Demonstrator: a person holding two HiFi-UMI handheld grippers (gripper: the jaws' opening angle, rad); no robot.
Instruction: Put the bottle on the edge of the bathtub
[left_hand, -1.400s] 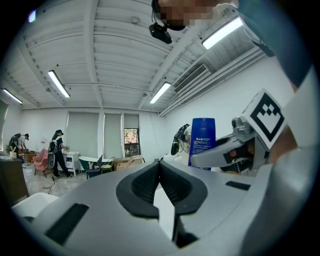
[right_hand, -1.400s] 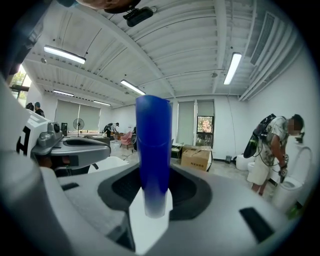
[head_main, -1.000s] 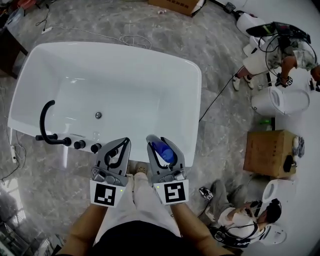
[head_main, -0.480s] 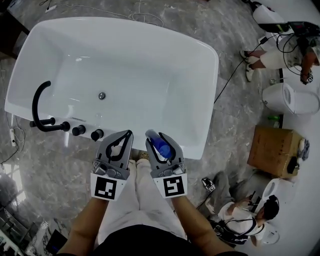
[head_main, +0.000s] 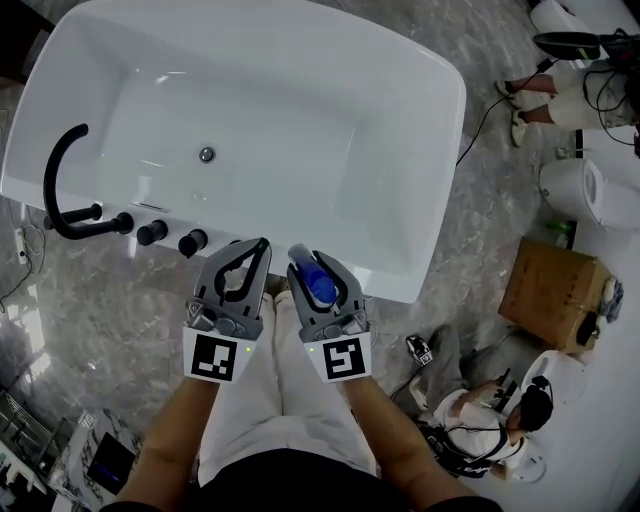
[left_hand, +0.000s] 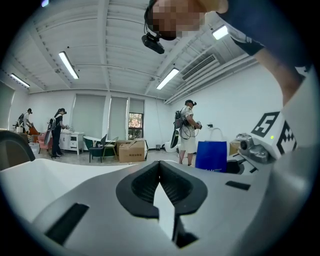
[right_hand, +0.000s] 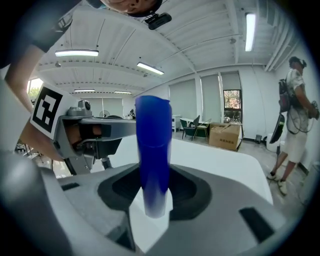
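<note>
In the head view my right gripper (head_main: 320, 266) is shut on a blue bottle (head_main: 321, 286), which stands up between its grey jaws. It hovers just short of the near rim of the white bathtub (head_main: 400, 284). Close on its left, my left gripper (head_main: 258, 246) is shut with nothing in it. The right gripper view shows the blue bottle (right_hand: 152, 150) upright in the right gripper (right_hand: 152, 172), with the pads against its sides. In the left gripper view the left gripper (left_hand: 160, 167) has its jaws meeting at the tip.
A black curved faucet (head_main: 58, 190) and black knobs (head_main: 170, 238) sit on the tub's near-left rim. On the marble floor to the right are a cardboard box (head_main: 552, 292), a white toilet (head_main: 580, 192), a seated person (head_main: 480, 425) and a cable (head_main: 480, 120).
Both grippers and the bottle have come closer to the tub's near rim, and the tub sits higher in the view. The grip on the bottle is unchanged.
</note>
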